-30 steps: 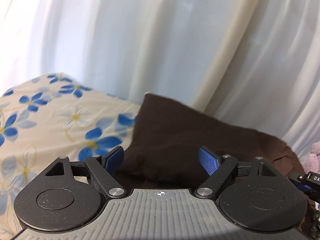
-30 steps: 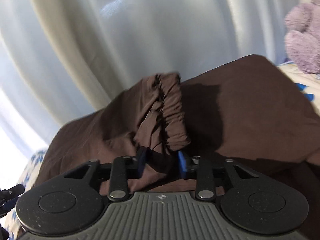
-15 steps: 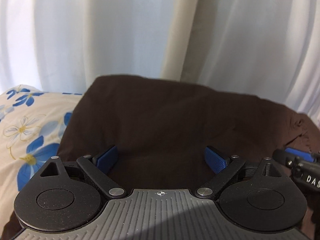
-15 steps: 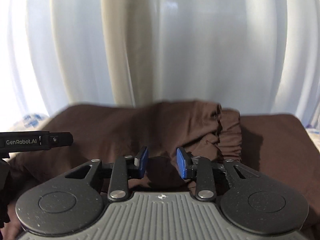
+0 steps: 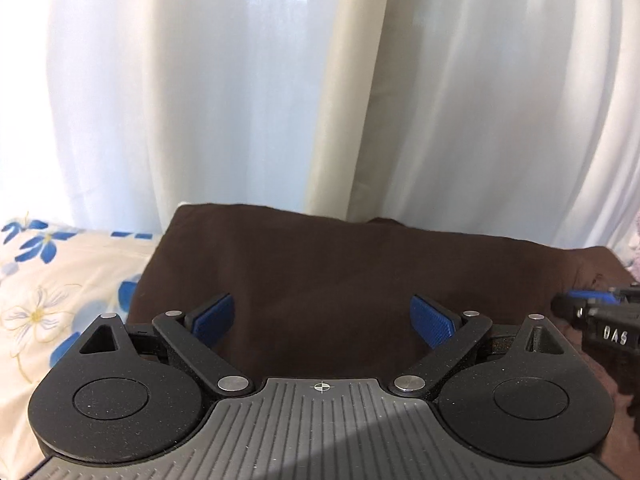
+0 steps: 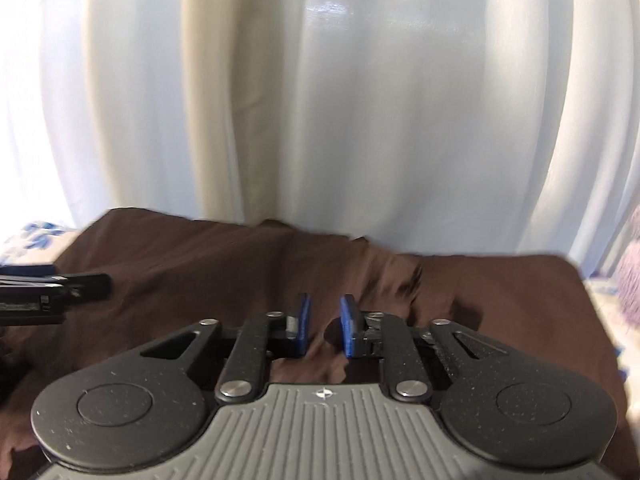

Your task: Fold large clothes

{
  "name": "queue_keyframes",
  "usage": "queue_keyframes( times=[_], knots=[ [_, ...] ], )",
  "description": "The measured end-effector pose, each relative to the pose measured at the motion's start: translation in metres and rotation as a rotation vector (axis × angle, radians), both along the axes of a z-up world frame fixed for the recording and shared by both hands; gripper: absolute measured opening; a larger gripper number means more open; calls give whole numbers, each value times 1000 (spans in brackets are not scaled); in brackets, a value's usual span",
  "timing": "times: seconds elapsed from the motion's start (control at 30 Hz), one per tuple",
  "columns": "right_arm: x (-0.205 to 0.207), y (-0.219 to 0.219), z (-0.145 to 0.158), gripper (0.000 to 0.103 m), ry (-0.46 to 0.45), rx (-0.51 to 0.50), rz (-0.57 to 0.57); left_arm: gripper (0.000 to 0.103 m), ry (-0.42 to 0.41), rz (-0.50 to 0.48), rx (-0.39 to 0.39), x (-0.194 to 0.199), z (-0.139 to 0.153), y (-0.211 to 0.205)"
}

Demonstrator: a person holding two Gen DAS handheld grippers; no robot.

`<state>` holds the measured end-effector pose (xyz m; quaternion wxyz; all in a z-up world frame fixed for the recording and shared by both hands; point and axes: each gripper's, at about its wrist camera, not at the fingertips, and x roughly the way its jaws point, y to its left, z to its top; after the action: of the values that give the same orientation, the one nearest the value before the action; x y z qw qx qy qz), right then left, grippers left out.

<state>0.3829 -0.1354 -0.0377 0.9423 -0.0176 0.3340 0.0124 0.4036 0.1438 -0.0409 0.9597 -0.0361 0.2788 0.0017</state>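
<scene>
A dark brown garment (image 5: pixel 340 264) lies spread flat on a flowered bed sheet (image 5: pixel 60 280). My left gripper (image 5: pixel 324 320) hovers over its near part, jaws wide open and nothing between the blue pads (image 5: pixel 214 318). In the right wrist view the same garment (image 6: pixel 200 264) shows a rumpled fold just right of centre. My right gripper (image 6: pixel 325 326) stands above that fold; its jaws are closing, a narrow gap is left, and no cloth is between the pads. Each gripper's tip shows in the other's view: the right gripper (image 5: pixel 592 312) and the left gripper (image 6: pixel 60 286).
White and cream curtains (image 5: pixel 240 100) hang right behind the garment's far edge. A purple plush toy (image 6: pixel 630 276) sits at the far right on the sheet. Bare flowered sheet lies to the left of the garment.
My right gripper has let go of the bunched brown cloth it held and narrowed its jaws. The cloth has dropped flat. My left gripper has shifted from the sheet over onto the garment and opened wider.
</scene>
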Motion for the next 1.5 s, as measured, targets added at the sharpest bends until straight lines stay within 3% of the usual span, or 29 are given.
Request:
queue_keyframes(
  times=[0.07, 0.1, 0.27, 0.43, 0.6, 0.77, 0.9, 1.0, 1.1, 1.2, 1.33, 1.5],
  knots=[
    [15, -1, -16, 12, 116, -53, 10, 98, 71, 18, 3, 18, -15, 3],
    [20, -2, -24, 9, 131, -73, 18, 98, 73, 21, 2, 21, -20, 4],
    [25, -1, -39, 1, 68, -146, 49, 103, 25, 26, 51, 21, -37, 4],
    [17, 5, -46, 1, -5, -204, 84, 103, 15, 19, 61, 15, -39, 4],
    [-21, -5, -9, 1, 8, -82, 39, 103, 60, 23, 94, -4, -27, 7],
    [-46, -4, -22, 2, 32, -88, 68, 103, 56, 15, 44, -36, -21, 7],
    [-37, -2, -31, 2, 55, -108, 76, 103, 89, -20, 104, -37, -29, 5],
    [-40, -8, -21, 2, 76, -65, 66, 103, 146, -11, 102, -48, -16, 10],
    [-68, -20, -4, 9, 117, 48, 54, 103, 137, -3, 125, -82, 5, 11],
    [-121, -37, 10, 9, 149, 180, 88, 103, 112, -8, 22, -138, 30, 20],
    [-205, -65, 26, 17, 166, 206, 94, 103, 117, -7, -108, -218, 52, 43],
    [-294, -116, 42, 28, 196, 172, -40, 103, 209, 124, -114, -285, 58, 84]
  ],
)
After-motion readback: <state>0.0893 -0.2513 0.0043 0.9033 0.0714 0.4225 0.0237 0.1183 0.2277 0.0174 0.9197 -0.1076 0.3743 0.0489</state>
